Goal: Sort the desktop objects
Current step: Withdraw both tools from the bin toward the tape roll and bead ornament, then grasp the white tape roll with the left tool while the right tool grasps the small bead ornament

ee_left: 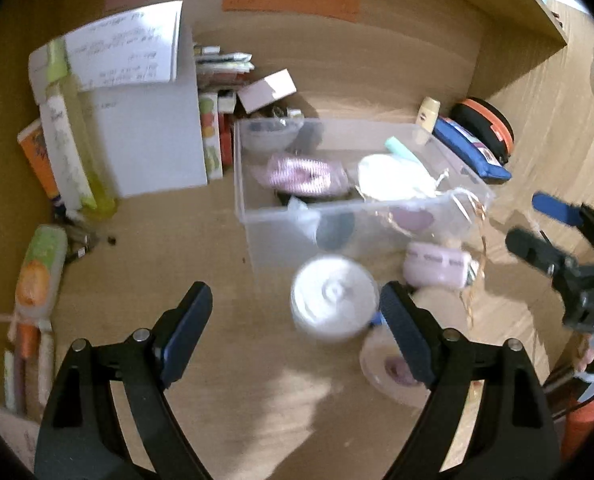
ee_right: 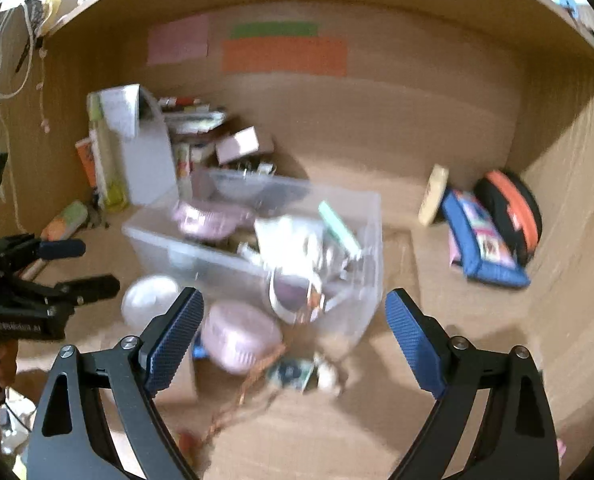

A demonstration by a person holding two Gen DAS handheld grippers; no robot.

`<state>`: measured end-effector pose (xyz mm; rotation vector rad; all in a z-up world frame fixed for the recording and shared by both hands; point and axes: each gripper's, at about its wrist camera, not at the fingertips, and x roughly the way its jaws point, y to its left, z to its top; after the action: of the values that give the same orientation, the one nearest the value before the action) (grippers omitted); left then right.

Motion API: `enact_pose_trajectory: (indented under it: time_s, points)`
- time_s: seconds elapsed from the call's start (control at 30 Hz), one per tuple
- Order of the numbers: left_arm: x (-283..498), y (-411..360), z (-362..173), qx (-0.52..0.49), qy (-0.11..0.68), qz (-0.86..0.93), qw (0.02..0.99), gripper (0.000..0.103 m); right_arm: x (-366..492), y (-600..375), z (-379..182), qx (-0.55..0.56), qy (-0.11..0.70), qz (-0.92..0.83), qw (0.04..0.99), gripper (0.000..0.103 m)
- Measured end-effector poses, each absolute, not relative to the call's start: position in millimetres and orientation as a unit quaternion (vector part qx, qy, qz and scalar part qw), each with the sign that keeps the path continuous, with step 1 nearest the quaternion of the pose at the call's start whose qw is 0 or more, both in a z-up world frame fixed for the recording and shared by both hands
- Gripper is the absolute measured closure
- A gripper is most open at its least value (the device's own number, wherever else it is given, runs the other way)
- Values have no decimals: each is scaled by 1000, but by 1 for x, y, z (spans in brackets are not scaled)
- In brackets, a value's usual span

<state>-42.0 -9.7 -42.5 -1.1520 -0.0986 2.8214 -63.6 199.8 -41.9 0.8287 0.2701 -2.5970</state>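
A clear plastic bin (ee_left: 253,216) (ee_right: 361,304) sits mid-desk and holds several small items. In front of it stand a white round jar (ee_left: 333,296) (ee_right: 147,298), a pink case (ee_left: 433,266) (ee_right: 239,334) and a tape roll (ee_left: 381,364). A thin cord (ee_right: 253,384) and a small packet (ee_right: 293,372) lie by the bin's near corner. My left gripper (ee_left: 297,316) is open and empty just short of the jar; it also shows in the right wrist view (ee_right: 83,266). My right gripper (ee_right: 293,328) is open and empty above the pink case; it also shows in the left wrist view (ee_left: 537,220).
White boxes and books (ee_left: 137,120) stand at the back left, with an orange-green tube (ee_left: 41,268) along the left side. A blue pouch (ee_right: 485,248), a black-orange round case (ee_right: 513,216) and a cream bottle (ee_right: 433,196) sit at the back right. Wooden walls enclose the desk.
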Motion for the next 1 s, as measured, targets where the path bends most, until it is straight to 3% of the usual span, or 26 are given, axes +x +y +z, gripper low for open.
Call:
enact_pose_trajectory:
  time_s: [0.3, 0.5, 0.57, 0.73, 0.83, 1.0]
  points:
    - [-8, -10, -55, -388, -79, 917, 54, 16, -13, 200, -90, 336, 97, -900, 260, 14]
    - [5, 4, -63, -398, -90, 911, 62, 16, 3, 187, -111, 351, 115, -881, 294, 38]
    - [6, 10, -65, -400, -91, 910, 63, 16, 5, 182, -118, 359, 125, -875, 300, 51]
    - [6, 19, -65, -401, -96, 909, 61, 15, 4, 179, -124, 354, 132, -875, 303, 66]
    - [6, 25, -63, -399, -95, 910, 55, 15, 3, 182, -123, 349, 132, -875, 308, 84]
    - [10, 34, -55, -384, -104, 916, 45, 12, -1, 201, -120, 346, 125, -880, 300, 85]
